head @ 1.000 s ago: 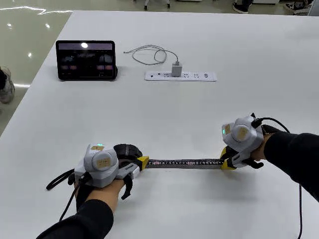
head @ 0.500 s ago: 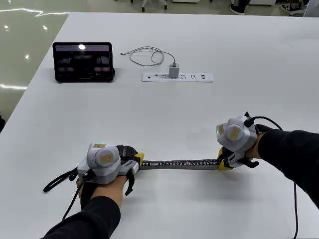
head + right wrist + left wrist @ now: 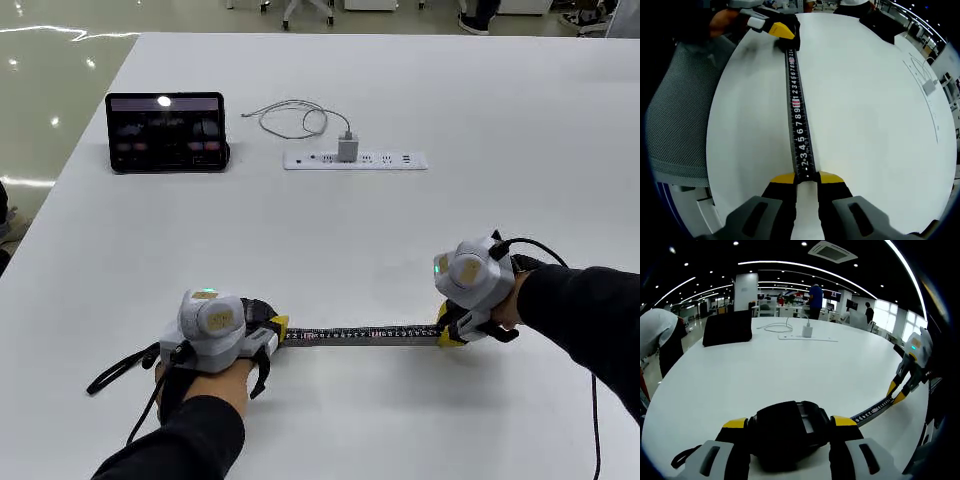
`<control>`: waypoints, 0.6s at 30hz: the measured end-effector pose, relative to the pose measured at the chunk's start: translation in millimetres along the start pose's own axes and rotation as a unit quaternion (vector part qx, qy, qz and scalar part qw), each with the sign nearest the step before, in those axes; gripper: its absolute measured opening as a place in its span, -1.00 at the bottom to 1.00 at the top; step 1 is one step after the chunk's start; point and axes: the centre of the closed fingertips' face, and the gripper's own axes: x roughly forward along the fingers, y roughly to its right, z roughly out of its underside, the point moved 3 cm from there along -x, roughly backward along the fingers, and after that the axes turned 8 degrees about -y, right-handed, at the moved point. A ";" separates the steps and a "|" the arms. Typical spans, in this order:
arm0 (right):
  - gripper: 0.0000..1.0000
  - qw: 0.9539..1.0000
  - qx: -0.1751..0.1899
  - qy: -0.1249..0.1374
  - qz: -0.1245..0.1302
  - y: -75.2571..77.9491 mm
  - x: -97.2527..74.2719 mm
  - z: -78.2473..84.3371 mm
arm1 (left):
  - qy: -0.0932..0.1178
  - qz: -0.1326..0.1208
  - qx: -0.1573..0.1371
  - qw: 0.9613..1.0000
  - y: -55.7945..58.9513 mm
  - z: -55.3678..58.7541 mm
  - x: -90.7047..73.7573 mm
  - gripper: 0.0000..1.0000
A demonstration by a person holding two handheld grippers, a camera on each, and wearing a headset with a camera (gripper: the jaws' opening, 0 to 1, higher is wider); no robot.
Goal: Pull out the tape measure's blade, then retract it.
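The left claw (image 3: 790, 422) is clamped on the tape measure's black case (image 3: 790, 437), which the claw body mostly hides in the head view; the right claw (image 3: 807, 178), right of the case, pinches the end of the blade (image 3: 796, 100), its hook hidden between the yellow tips. The blade is dark with pale numerals and one red mark, stretched straight along the white surface (image 3: 400, 250) from the case. One tape measure, two claws; beyond the case one tablet (image 3: 165, 131), one power strip (image 3: 385, 160), one charger (image 3: 347, 149)
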 end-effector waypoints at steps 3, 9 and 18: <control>-0.79 1.000 0.000 0.000 0.001 -0.1 0.1 0.1 | 0.002 0.002 -0.001 1.000 0.0 -0.1 -0.2 0.20; -0.78 1.000 0.004 0.004 0.003 -1.2 0.0 -0.7 | -0.001 0.006 -0.003 1.000 0.3 0.0 -0.6 0.19; -0.78 1.000 0.001 0.014 0.010 -3.3 0.9 -3.6 | 0.001 0.010 -0.001 1.000 0.8 0.3 -0.2 0.19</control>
